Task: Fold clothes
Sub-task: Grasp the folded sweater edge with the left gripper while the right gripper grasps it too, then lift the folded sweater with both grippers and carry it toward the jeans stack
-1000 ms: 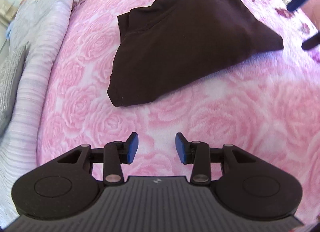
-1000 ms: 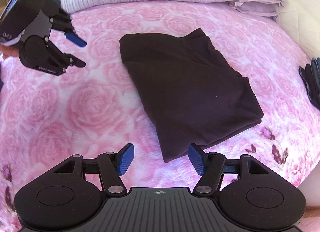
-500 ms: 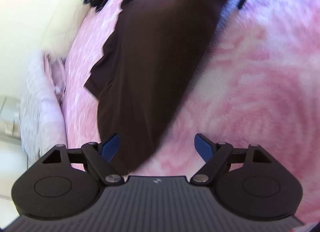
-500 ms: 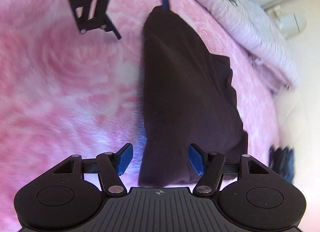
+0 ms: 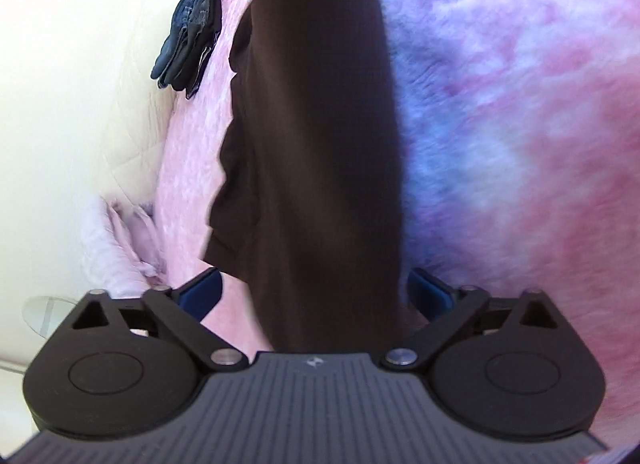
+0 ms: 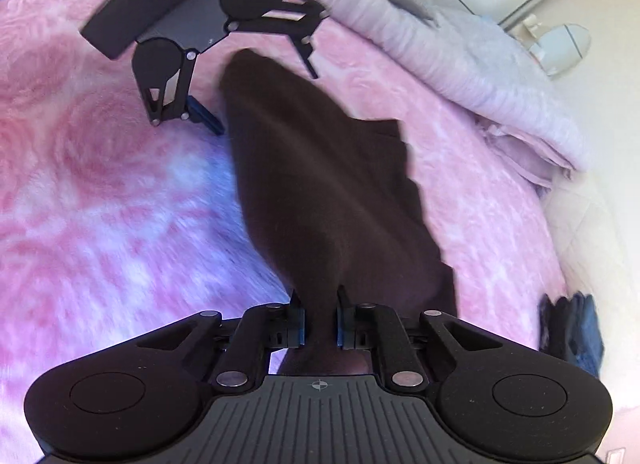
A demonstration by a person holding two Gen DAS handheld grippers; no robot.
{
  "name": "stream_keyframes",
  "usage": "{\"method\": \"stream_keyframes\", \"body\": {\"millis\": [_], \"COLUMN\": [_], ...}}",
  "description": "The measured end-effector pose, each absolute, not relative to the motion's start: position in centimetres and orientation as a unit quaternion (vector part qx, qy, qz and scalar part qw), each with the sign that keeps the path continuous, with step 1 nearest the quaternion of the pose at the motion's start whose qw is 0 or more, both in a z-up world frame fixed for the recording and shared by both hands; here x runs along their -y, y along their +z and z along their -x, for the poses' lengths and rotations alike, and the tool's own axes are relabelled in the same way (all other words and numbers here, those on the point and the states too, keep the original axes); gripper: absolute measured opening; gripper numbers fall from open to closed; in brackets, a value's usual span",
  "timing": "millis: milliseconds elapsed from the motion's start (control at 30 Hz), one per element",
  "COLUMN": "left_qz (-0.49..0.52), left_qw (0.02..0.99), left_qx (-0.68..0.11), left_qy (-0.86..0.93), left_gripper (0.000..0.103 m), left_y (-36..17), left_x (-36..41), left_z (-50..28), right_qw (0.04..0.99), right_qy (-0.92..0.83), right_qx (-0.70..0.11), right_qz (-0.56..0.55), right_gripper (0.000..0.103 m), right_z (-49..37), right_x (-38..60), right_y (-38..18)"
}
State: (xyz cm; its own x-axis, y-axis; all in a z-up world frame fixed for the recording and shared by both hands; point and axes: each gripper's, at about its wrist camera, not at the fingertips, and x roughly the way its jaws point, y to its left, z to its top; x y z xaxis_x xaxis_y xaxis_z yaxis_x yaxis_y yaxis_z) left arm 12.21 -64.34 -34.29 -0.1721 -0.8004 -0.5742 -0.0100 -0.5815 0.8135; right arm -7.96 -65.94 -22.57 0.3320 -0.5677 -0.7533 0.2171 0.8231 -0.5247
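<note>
Right tongs [image 6: 319,320] pinched tight on one end of the dark garment [image 6: 320,184], which lies folded into a long strip on the pink bed [image 6: 100,204]; left tongs [image 5: 316,296] spread wide, straddling the other end, gripping nothing. Partly folded by the look of it; strip looks due another fold, judging by its length

Motion blur smears the pink blanket [image 5: 520,112]; the dark garment [image 5: 320,124] runs past the top edge; the left gripper [image 5: 316,292] hides its near end.
</note>
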Motion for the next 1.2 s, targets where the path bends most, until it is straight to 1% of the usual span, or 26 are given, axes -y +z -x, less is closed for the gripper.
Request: {"method": "stream_keyframes", "body": {"millis": [67,100,133,200,233,267,300,333,367,433,500,600,667,733,767,800,833,900,1067,1200], "left_qz": [-0.583,-0.588,-0.593,-0.597,-0.598,-0.598,-0.597,-0.596,-0.595,-0.594,-0.595,-0.598,-0.604,-0.61,-0.613,-0.616,-0.619,-0.626,-0.658,-0.665], "left_qw": [0.281,0.276,0.271,0.272,0.278,0.285,0.291,0.295,0.298,0.304,0.308,0.311,0.312,0.312,0.312,0.312,0.311,0.303,0.276,0.268], "left_qx": [0.337,0.327,0.316,0.302,0.291,0.282,0.276,0.273,0.267,0.254,0.241,0.227,0.219,0.21,0.206,0.202,0.197,0.185,0.152,0.097], "left_qy": [-0.684,-0.686,-0.689,-0.692,-0.692,-0.694,-0.695,-0.695,-0.697,-0.7,-0.702,-0.703,-0.7,-0.697,-0.696,-0.694,-0.694,-0.694,-0.684,-0.69], "left_gripper": [0.071,0.049,0.03,0.022,0.02,0.02,0.019,0.019,0.019,0.019,0.019,0.019,0.017,0.014,0.014,0.013,0.012,0.012,0.012,0.011], "left_y": [-34.1,-34.2,-34.2,-34.2,-34.3,-34.2,-34.2,-34.1,-34.1,-33.9,-33.7,-33.2,-32.9,-32.4,-32.0,-31.4,-30.8,-29.0,-23.9,-18.8], "left_x": [64.9,65.0,65.1,65.1,65.1,65.2,65.2,65.3,65.5,65.7,66.1,66.0,65.7,65.5,65.4,65.2,65.0,64.5,62.4,61.2], "left_z": [-11.6,-11.2,-10.7,-10.2,-10.0,-10.0,-10.0,-10.0,-10.0,-10.0,-10.1,-10.1,-10.0,-9.8,-9.6,-9.3,-9.0,-8.2,-5.1,-2.0], "right_qw": [0.794,0.789,0.782,0.768,0.76,0.753,0.749,0.745,0.75,0.752,0.749,0.744,0.732,0.729,0.737,0.745,0.752,0.762,0.781,0.79], "right_qy": [-0.239,-0.231,-0.223,-0.206,-0.212,-0.229,-0.25,-0.269,-0.267,-0.263,-0.27,-0.291,-0.293,-0.282,-0.268,-0.257,-0.245,-0.228,-0.186,-0.153], "right_qx": [-0.533,-0.542,-0.55,-0.566,-0.568,-0.565,-0.558,-0.55,-0.544,-0.544,-0.534,-0.519,-0.527,-0.54,-0.545,-0.546,-0.547,-0.549,-0.551,-0.555], "right_qz": [0.17,0.176,0.19,0.217,0.233,0.247,0.256,0.264,0.265,0.264,0.285,0.304,0.317,0.313,0.296,0.285,0.274,0.258,0.227,0.208], "right_gripper": [0.012,0.013,0.013,0.013,0.015,0.035,0.07,0.081,0.086,0.086,0.086,0.085,0.085,0.078,0.062,0.036,0.032,0.027,0.026,0.024], "right_z": [9.5,10.2,10.4,10.9,10.8,10.7,10.3,10.0,9.7,8.5,7.6,6.2,5.8,5.9,6.2,6.6,7.1,8.0,11.1,14.5], "right_x": [65.5,65.2,64.6,63.6,63.2,62.7,62.0,61.4,60.8,59.7,59.2,60.8,62.4,64.1,64.8,65.1,65.5,66.1,67.0,66.1], "right_y": [-22.1,-22.6,-23.4,-25.1,-25.9,-26.7,-27.2,-27.7,-28.0,-29.0,-30.4,-31.5,-31.7,-31.8,-31.4,-30.6,-29.9,-28.1,-21.9,-16.4]}}
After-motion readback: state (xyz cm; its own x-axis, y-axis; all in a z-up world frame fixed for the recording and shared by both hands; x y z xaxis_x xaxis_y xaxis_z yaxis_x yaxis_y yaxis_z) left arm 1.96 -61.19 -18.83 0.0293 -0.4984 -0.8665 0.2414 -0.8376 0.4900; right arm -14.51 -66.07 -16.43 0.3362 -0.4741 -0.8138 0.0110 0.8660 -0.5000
